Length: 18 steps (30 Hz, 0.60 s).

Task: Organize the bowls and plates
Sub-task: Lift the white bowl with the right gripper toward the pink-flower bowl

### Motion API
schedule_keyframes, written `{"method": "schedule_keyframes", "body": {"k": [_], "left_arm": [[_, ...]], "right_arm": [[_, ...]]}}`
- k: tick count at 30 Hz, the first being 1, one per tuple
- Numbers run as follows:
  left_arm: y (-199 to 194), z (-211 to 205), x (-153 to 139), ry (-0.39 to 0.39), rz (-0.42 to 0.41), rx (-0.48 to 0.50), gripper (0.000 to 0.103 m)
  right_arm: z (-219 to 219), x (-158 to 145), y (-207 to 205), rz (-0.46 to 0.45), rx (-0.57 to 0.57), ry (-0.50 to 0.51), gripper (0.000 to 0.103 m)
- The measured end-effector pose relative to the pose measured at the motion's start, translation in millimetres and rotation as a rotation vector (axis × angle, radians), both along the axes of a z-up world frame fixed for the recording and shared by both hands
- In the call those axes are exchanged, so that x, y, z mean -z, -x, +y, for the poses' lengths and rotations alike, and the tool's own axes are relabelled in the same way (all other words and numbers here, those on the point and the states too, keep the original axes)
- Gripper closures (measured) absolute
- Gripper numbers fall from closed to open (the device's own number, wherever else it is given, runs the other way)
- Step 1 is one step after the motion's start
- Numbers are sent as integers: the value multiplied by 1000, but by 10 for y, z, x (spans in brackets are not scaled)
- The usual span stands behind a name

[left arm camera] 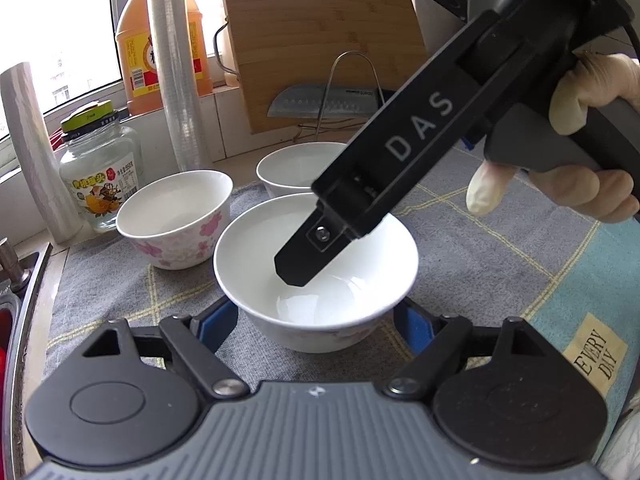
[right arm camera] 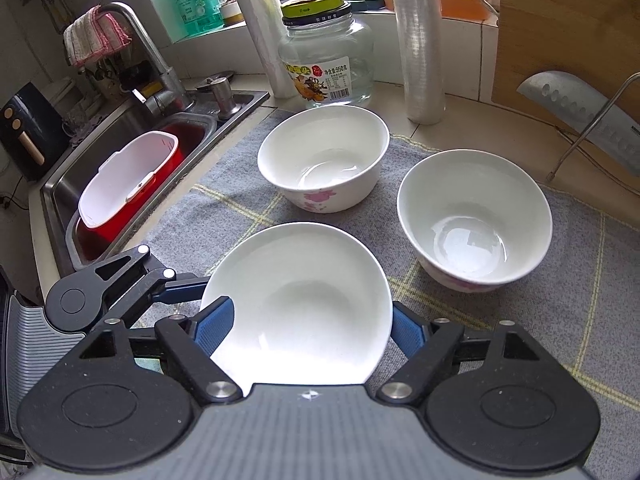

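Three white bowls with pink flowers stand on a grey checked cloth (left arm camera: 120, 292). In the left wrist view the nearest bowl (left arm camera: 316, 268) sits between my open left gripper's (left arm camera: 316, 320) blue pads. My right gripper (left arm camera: 296, 264) reaches down from the upper right, one finger inside this bowl. In the right wrist view the same bowl (right arm camera: 300, 304) fills the space between the right gripper's (right arm camera: 306, 320) blue pads; whether they press on it is unclear. Two more bowls stand beyond, one far left (right arm camera: 324, 156) and one right (right arm camera: 474, 216). No plates show.
A sink (right arm camera: 120, 148) with a red and white tub (right arm camera: 128, 184) lies left of the cloth. A glass jar (right arm camera: 326, 64), two rolls of plastic wrap (right arm camera: 420, 40), an oil bottle (left arm camera: 160, 40), a cutting board (left arm camera: 320, 40) and a knife (left arm camera: 324, 100) on a wire rack line the back.
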<state>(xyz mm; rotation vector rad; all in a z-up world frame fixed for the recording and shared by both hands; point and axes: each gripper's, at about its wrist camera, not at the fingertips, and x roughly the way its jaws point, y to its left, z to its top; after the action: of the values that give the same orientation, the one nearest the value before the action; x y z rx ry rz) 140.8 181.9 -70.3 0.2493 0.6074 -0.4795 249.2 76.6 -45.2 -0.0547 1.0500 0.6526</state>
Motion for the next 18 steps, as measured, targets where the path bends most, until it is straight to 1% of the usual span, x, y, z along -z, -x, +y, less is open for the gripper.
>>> {"method": "schedule_keyframes", "body": {"k": [6, 18], "left_arm": [[76, -145, -111, -1, 1, 44, 19], [143, -666, -192, 4, 13, 172, 19]], "right_arm": [[-193, -93, 134, -4, 35, 2, 16], [-783, -178, 407, -25, 143, 41, 16]]}}
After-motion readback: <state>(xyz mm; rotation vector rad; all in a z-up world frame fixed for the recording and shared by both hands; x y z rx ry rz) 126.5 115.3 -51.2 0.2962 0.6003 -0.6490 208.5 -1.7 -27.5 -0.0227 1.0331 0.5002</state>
